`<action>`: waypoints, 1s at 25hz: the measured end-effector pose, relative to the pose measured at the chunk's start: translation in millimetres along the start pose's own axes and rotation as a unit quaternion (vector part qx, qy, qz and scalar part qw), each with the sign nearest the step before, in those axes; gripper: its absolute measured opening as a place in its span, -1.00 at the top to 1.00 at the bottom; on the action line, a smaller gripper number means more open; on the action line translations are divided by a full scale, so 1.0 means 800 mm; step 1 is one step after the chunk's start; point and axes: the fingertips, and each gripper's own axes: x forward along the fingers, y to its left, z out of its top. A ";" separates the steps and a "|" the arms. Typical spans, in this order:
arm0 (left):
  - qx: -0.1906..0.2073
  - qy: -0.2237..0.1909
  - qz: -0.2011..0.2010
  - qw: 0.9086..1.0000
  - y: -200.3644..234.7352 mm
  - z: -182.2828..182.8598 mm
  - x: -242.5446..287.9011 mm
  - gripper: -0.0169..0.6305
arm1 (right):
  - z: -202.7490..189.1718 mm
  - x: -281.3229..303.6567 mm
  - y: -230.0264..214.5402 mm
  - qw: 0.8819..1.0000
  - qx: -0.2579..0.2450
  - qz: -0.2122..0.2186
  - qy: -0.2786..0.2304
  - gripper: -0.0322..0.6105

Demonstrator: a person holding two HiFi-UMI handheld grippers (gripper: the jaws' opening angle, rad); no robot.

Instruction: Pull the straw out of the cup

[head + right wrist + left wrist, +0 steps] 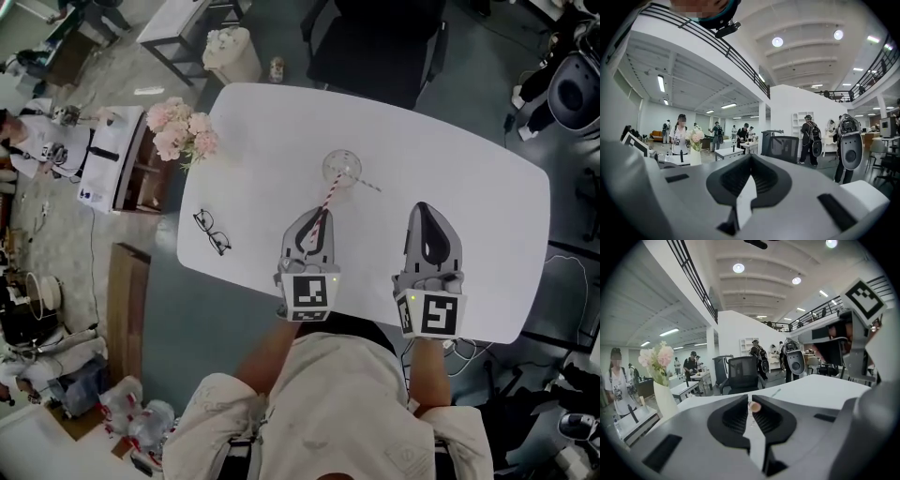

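Note:
A clear cup (341, 167) stands near the middle of the white table (469, 187). A red-and-white striped straw (327, 200) slants from the cup's near rim back to my left gripper (317, 214), which is shut on its near end. In the left gripper view the straw's end (755, 406) shows pinched between the closed jaws of the left gripper (749, 401). I cannot tell whether the far end is still inside the cup. My right gripper (424, 208) hovers to the right, shut and empty; in its own view the right gripper (750, 159) grips nothing.
A thin stick-like scrap (367, 185) lies right of the cup. Black-framed glasses (213, 231) rest near the table's left edge, and pink flowers in a white vase (183, 131) stand at the far left corner. A black chair (375, 42) is behind the table.

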 end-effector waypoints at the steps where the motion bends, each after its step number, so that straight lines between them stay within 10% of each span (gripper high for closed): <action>1: 0.002 -0.005 0.005 1.000 0.000 0.004 -0.010 0.87 | 0.004 -0.008 0.001 1.000 -0.001 0.001 -0.005 0.89; 25: 0.043 -0.206 0.064 0.975 -0.015 0.182 -0.221 0.87 | 0.103 -0.178 -0.016 0.991 -0.031 -0.034 -0.124 0.89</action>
